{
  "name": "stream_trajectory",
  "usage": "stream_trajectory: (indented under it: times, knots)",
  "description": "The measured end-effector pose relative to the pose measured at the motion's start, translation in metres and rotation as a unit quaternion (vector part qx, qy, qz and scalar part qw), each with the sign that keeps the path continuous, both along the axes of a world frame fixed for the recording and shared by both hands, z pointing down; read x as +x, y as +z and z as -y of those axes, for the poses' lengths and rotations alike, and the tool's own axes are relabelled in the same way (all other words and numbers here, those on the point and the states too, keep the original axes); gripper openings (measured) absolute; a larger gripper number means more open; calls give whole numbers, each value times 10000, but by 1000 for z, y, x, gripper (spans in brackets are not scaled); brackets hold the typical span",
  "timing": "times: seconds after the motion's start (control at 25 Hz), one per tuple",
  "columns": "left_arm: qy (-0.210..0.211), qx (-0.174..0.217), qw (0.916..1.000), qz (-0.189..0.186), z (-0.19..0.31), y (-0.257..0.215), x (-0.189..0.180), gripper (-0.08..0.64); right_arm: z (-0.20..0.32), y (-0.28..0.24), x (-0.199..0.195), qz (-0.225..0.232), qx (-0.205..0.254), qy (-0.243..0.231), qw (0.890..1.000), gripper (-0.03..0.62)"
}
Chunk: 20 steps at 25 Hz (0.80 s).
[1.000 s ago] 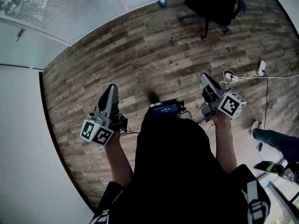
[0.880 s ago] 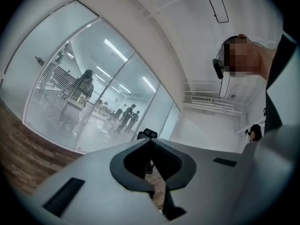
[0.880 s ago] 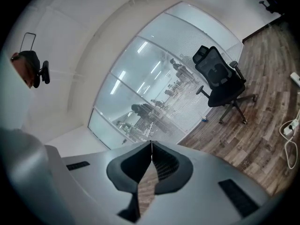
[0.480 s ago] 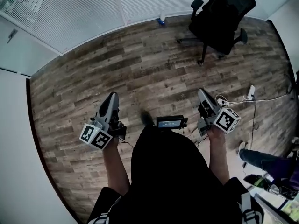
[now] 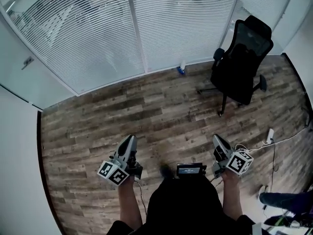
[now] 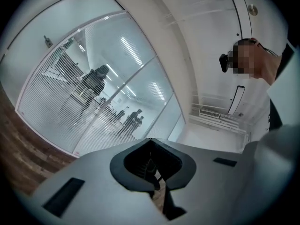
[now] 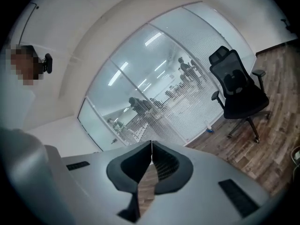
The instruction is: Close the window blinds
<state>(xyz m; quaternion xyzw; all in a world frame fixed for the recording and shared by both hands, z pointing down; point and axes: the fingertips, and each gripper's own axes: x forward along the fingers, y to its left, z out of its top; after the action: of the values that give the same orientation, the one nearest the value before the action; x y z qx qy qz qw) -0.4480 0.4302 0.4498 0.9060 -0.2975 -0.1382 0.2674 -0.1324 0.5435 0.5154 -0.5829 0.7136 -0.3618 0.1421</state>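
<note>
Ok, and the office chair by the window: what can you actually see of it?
The office chair is all black, with a tall back that looks like mesh, a separate headrest, two armrests, a padded seat and a central post on a spoked base with casters. It stands upright and unoccupied on the wood-plank floor, close to the slatted blinds, on the right of the head view. Only the floor touches it, and both grippers are well short of it.

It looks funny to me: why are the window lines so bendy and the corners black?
Left gripper view: the wide-angle lens bows the window frame, the corners go black, and the ceiling lights show as bright streaks. Right gripper view: the same. Head view: the blinds curve more gently.
</note>
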Motion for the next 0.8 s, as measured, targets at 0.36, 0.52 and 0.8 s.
stream_trajectory:
  times: [0.36, 0.52, 0.8]
  knots:
    - [-195, -136, 9997, 58, 44, 4, 0, 9, 49, 20, 25, 135, -145, 83, 9998, 11]
    - [-232, -165, 9992, 280, 70, 6, 19, 9, 101, 30, 43, 270, -32, -144, 9995, 11]
    - [-79, -145, 9991, 393, 129, -8, 116, 9, 194, 2, 109, 227, 270, -570, 9978, 11]
